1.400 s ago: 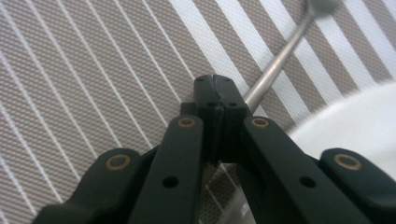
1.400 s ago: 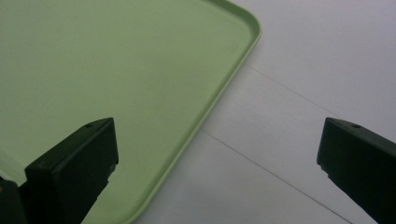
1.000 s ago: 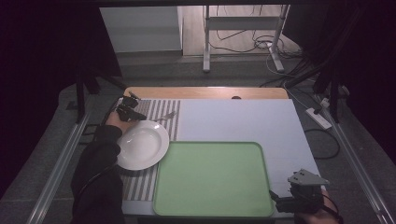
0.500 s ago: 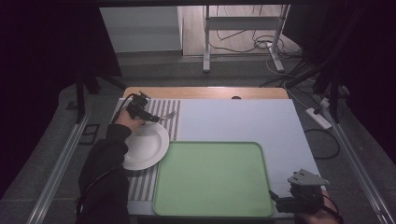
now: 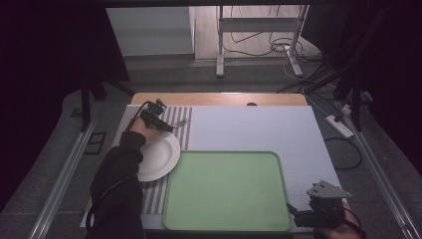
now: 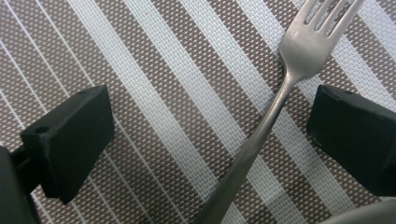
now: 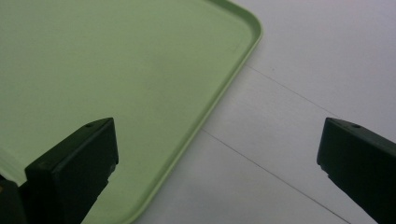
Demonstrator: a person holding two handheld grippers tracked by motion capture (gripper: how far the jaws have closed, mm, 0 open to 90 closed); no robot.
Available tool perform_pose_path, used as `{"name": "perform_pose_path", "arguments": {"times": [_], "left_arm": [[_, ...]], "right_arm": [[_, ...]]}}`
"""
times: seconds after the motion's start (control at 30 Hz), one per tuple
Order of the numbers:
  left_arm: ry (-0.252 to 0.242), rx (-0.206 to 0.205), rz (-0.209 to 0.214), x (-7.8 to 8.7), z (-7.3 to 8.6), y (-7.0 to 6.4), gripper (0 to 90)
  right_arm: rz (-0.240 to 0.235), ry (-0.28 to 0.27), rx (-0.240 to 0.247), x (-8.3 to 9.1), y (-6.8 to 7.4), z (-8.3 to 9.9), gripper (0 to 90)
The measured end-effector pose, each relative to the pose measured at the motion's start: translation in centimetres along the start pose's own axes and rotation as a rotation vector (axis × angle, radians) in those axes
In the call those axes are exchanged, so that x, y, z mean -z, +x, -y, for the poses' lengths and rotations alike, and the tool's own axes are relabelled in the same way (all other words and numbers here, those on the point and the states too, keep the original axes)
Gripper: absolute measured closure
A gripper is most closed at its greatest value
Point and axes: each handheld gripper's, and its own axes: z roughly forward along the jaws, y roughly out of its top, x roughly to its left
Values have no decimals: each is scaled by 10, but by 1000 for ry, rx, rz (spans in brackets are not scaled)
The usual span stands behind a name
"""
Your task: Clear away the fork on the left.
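Observation:
A metal fork (image 6: pixel 280 93) lies on a brown-and-white striped placemat (image 6: pixel 154 79); its tines (image 5: pixel 182 121) show at the far left of the table in the high view. My left gripper (image 6: pixel 210 126) hovers just above the fork, open, with the handle running between its jaws nearer the right one. A white plate (image 5: pixel 160 156) sits on the placemat (image 5: pixel 175 115) just nearer than the left gripper (image 5: pixel 167 127). My right gripper (image 7: pixel 217 161) stands open over the right edge of a green tray (image 7: pixel 93 70), holding nothing; it is low at the table's front right (image 5: pixel 298 217).
The green tray (image 5: pixel 226 191) takes up the front middle of the pale tabletop (image 5: pixel 259 129). A wooden strip (image 5: pixel 219 98) borders the far edge. Beyond it are a stand's legs and cables (image 5: pixel 278 47) on the floor.
My left gripper has travelled right from the placemat's far left corner to the fork, and now straddles its handle. The right gripper has stayed put.

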Motion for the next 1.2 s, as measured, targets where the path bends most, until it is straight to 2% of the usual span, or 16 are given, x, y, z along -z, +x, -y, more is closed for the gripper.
{"name": "perform_pose_path", "arguments": {"times": [0.07, 0.1, 0.27, 0.33, 0.4, 0.5, 0.63, 0.77, 0.97, 1.2], "left_arm": [[-14, -7, 2, 3, 2, 2, 65], [-22, -15, 5, 5, 4, 4, 114], [-55, -62, 20, 14, 13, 10, 443], [-64, -85, 25, 16, 16, 11, 645], [-67, -88, 35, 17, 18, 12, 810], [-62, -102, 63, 18, 19, 13, 841], [-59, -77, 84, 18, 20, 17, 850], [-43, -59, 58, 23, 23, 24, 850], [-65, -16, 27, 46, 35, 40, 851], [-68, 11, 21, 71, 49, 50, 851]], "right_arm": [[0, 0, 1, 0, 0, 0, 0], [0, 0, 1, 0, 0, 0, 0], [-2, 1, 3, 0, 0, 0, 0], [-2, 2, 3, 0, 0, 0, 0], [-2, 2, 3, 0, 0, 0, 0], [-2, 3, 4, 0, 0, 0, 0], [-1, 3, 2, 0, 0, 0, 0], [0, 3, -1, 0, 0, 0, 0], [-2, 4, 0, 0, 0, 0, 0], [-1, 7, 3, -1, 0, -1, 0]]}}
